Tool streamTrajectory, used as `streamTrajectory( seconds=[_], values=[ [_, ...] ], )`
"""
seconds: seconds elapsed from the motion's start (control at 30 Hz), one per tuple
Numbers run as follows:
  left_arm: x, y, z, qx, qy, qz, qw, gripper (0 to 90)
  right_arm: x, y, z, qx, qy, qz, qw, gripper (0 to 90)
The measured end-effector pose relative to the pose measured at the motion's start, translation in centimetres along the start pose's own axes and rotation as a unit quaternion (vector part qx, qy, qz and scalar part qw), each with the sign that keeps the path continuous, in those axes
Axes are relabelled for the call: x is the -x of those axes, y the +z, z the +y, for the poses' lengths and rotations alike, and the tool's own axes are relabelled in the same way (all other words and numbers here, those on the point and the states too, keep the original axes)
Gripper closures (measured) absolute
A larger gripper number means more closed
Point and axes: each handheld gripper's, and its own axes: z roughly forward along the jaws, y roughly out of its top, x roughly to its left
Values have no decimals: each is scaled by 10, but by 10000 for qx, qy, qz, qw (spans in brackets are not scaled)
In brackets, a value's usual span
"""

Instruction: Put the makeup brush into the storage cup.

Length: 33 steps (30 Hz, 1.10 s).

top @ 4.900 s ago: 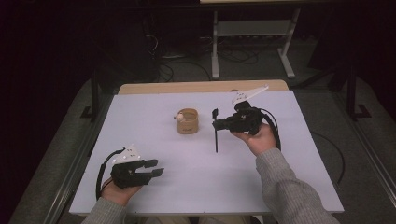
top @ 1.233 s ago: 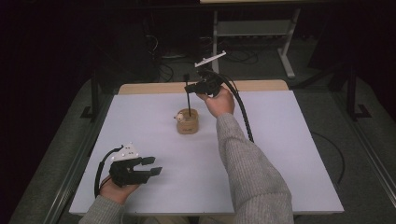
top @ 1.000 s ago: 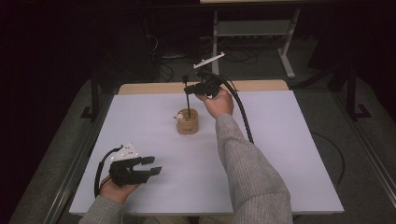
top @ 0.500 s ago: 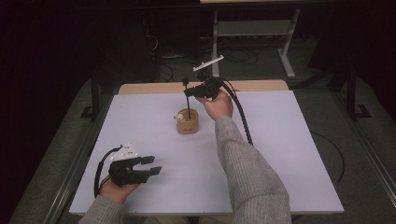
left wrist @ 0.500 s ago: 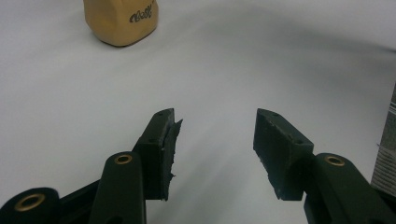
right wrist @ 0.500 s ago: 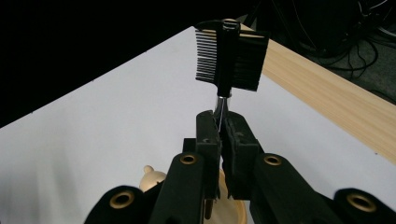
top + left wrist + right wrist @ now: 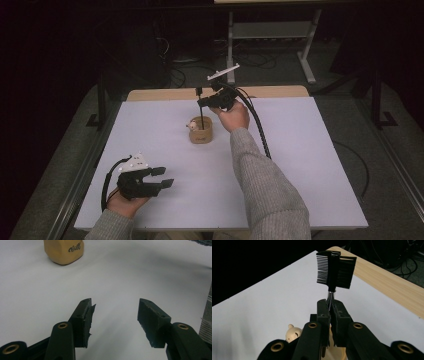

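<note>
1. I am reaching my right arm far out over the worktop (image 7: pixel 300 165), the grey sleeve running up from the near edge and the hand (image 7: pixel 234 116) sitting above and just right of the holder (image 7: pixel 201 131).
2. My right gripper (image 7: pixel 200 102) is pointing left across the high view, with its cable looping back along the forearm.
3. Its jaws are pressing tight on the thin stem of a black comb brush (image 7: pixel 335 268); in the right gripper view the two pads are meeting around the stem, with the toothed head standing upright above them.
4. In the high view the brush's stem is hanging straight down from the jaws with its lower end at the mouth of the holder; I cannot tell whether it is touching the inside.
5. The holder, a tan cup with dark lettering (image 7: pixel 65 250), is standing upright near the middle of the worktop, with a small pale bear figure (image 7: pixel 293 333) at its rim.
6. My left hand (image 7: pixel 122 204) is lying low at the near left corner, well apart from the holder.
7. The left gripper (image 7: pixel 115 317) is lying level, pointing right in the high view; its jaws have just been opening and are standing moderately wide with only bare worktop between them.
</note>
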Motion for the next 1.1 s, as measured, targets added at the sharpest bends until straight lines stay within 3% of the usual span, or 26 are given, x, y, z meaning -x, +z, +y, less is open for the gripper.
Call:
streamTrajectory(
  seconds=[0.6,0.9,1.1],
  values=[
    [0,1,0,-14,22,5,10000,447,0,5,-9,-7,53,26,10000,846],
    [0,1,0,-3,-65,-29,10000,444,2,10,-15,-36,140,42,9999,843],
    [0,1,1,11,17,-19,10000,443,4,11,-21,-72,211,14,9997,835]
  ],
)
